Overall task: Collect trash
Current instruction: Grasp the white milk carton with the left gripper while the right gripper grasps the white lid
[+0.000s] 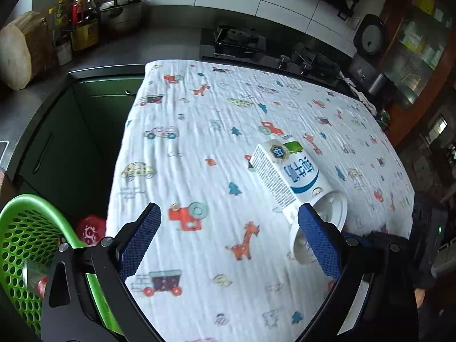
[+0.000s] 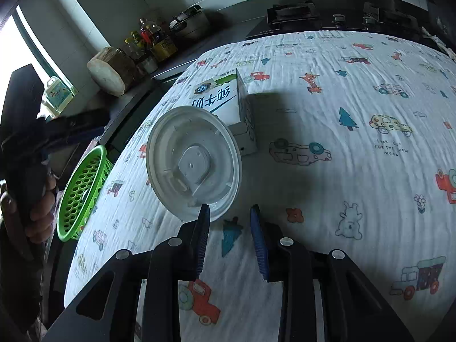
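A: We note daylight entering from the window (image 2: 17, 57) at the left of the right wrist view; it is blown out to white.

B: Confirmed. The patterned cloth (image 2: 327, 108) reads bright, while the back counter (image 1: 159, 48) stays dim. A soft shadow (image 2: 285, 142) lies right of the white lid (image 2: 193, 162).

A: Both views bow strongly at the edges, with black corners. The cloth print shows slight blur in the left wrist view.

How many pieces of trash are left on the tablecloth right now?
2: a milk carton lying mid-cloth, and a white lidded cup on its side, touching it. Nothing else shows; the far edge is partly out of view.
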Demonstrator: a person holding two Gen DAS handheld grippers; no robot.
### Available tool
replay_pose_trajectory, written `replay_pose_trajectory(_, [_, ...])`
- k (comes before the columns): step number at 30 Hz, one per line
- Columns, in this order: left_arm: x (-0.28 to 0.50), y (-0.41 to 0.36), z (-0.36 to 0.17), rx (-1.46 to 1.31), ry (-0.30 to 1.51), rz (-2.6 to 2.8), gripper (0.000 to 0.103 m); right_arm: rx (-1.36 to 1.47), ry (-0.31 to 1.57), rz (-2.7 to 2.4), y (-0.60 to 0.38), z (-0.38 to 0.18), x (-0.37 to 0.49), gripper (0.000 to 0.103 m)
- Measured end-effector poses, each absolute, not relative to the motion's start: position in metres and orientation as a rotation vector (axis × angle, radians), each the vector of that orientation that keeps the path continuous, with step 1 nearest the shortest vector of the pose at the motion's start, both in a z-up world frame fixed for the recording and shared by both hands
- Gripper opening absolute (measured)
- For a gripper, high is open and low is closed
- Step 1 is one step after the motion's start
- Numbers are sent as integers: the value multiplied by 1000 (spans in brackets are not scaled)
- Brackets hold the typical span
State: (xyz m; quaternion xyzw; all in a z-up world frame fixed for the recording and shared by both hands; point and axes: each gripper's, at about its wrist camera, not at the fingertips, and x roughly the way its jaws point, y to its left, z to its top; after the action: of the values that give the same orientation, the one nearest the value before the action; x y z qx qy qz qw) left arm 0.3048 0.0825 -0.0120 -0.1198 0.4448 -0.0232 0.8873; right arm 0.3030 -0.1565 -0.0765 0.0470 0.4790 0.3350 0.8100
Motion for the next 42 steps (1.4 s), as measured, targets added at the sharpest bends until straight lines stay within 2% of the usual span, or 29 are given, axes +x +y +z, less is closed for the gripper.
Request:
replay_pose_trajectory(5, [362, 43, -21, -276, 997, -53, 96, 84, 1026, 749, -176, -72, 288, 31])
replay_pose_trajectory(7, [379, 30, -28, -286, 1037, -38, 96, 86, 1026, 744, -185, -70, 284, 37])
replay_pose_trajectory(8, [386, 24, -32, -294, 1058, -38, 96, 85, 1025, 744, -189, -69, 282, 55])
replay_pose_trajectory(9, [393, 20, -35, -299, 1076, -34, 96, 83, 1014, 739, -193, -68, 280, 80])
replay_pose_trajectory(10, [398, 17, -38, -302, 1088, -23, 96, 74, 990, 727, -197, -65, 278, 85])
replay_pose_trajectory(16, [421, -7, -51, -218, 1165, 18, 96, 50, 958, 731, -208, -56, 269, 85])
replay_pose_trajectory(20, [430, -8, -63, -214, 1219, 60, 96, 28, 938, 734, -209, -54, 263, 89])
replay_pose_trajectory(23, [431, -4, -67, -265, 1223, 39, 87, 9, 931, 739, -206, -54, 265, 92])
replay_pose_trajectory(24, [432, -4, -68, -267, 1227, 35, 76, -2, 927, 741, -204, -54, 265, 93])
replay_pose_trajectory(36, [410, 20, -25, -310, 1046, -62, 70, -85, 901, 791, -161, -54, 272, 95])
replay_pose_trajectory(42, [399, 35, -24, -303, 1034, -89, 70, -80, 909, 817, -140, -56, 282, 95])
